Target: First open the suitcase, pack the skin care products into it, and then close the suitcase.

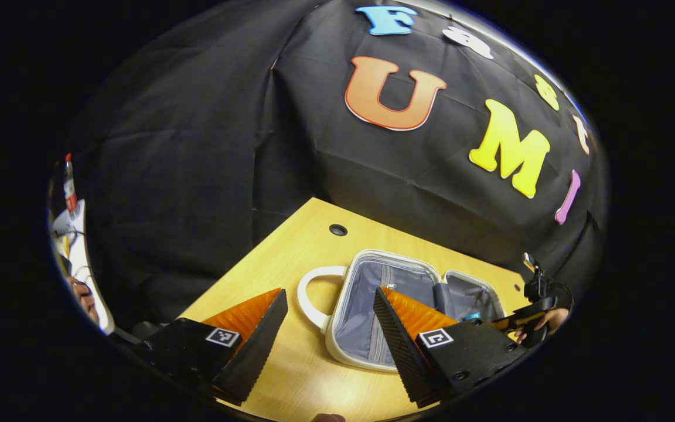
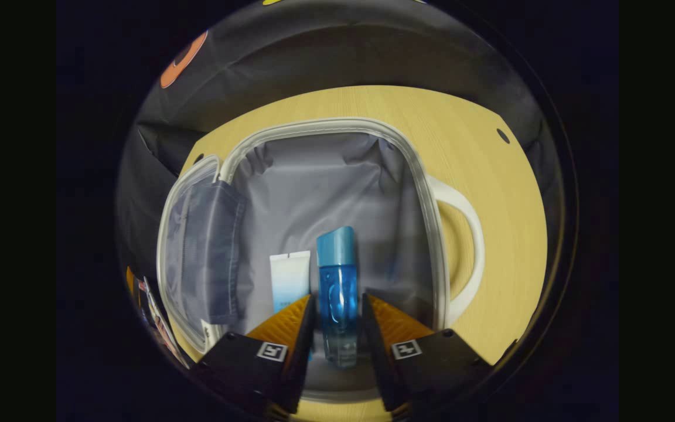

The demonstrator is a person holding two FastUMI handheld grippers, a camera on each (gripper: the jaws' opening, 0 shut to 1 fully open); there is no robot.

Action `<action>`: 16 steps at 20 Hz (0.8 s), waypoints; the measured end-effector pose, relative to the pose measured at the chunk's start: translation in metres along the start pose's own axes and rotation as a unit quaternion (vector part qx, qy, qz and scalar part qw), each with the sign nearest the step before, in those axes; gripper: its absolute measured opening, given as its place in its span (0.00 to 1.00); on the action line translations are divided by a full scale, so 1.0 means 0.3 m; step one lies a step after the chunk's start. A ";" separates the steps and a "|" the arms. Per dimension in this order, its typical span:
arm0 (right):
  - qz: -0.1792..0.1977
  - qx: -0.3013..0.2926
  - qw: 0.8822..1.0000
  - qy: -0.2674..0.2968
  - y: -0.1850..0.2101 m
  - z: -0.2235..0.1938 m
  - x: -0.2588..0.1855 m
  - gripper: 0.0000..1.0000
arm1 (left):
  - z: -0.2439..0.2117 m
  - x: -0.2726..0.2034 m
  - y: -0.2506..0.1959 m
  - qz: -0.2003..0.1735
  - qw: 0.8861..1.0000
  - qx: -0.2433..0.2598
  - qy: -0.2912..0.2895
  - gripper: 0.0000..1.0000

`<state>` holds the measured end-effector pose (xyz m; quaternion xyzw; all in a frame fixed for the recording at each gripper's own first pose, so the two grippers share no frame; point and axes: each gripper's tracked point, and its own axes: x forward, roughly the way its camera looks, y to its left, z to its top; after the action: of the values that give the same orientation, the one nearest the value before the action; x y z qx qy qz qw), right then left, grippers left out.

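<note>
suitcase (image 2: 326,176) white, open, grey lining | blue bottle (image 2: 337,293) + white tube (image 2: 289,278) inside, side by side

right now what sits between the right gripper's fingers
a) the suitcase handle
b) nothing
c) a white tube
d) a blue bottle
d: in the right gripper view the blue bottle stands between the right gripper fingers over the open suitcase lining, while the white tube lies beside it.

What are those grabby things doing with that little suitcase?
A person is packing skin care products. The suitcase lies open on the wooden table. The right gripper holds a blue bottle over the grey lining, beside a white tube already inside. The left gripper waits open above the table.
</note>
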<state>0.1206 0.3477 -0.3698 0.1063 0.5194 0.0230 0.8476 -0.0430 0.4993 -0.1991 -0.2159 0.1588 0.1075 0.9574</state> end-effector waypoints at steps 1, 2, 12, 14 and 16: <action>0.003 0.000 1.000 -0.013 -0.002 0.013 -0.032 0.59 | -0.005 0.036 0.004 -0.014 0.999 -0.030 0.003 0.96; 0.006 -0.007 1.000 -0.026 -0.004 0.026 -0.071 0.69 | -0.015 0.073 0.015 -0.022 0.998 -0.062 0.011 0.96; 0.002 -0.090 0.958 -0.274 -0.085 0.193 -0.738 0.81 | -0.185 0.308 0.197 -0.039 0.945 -0.310 0.099 0.96; -0.007 -0.087 0.938 -0.335 -0.124 0.214 -0.899 0.81 | -0.196 0.313 0.194 -0.056 0.932 -0.343 0.106 0.96; -0.020 -0.069 0.916 -0.395 -0.168 0.236 -1.061 0.81 | -0.203 0.333 0.184 -0.074 0.919 -0.372 0.106 1.00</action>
<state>0.0335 0.2398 -0.0703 0.0374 0.1414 -0.0023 0.9892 0.0187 0.5345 -0.3071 -0.5778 0.1918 0.0642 0.7907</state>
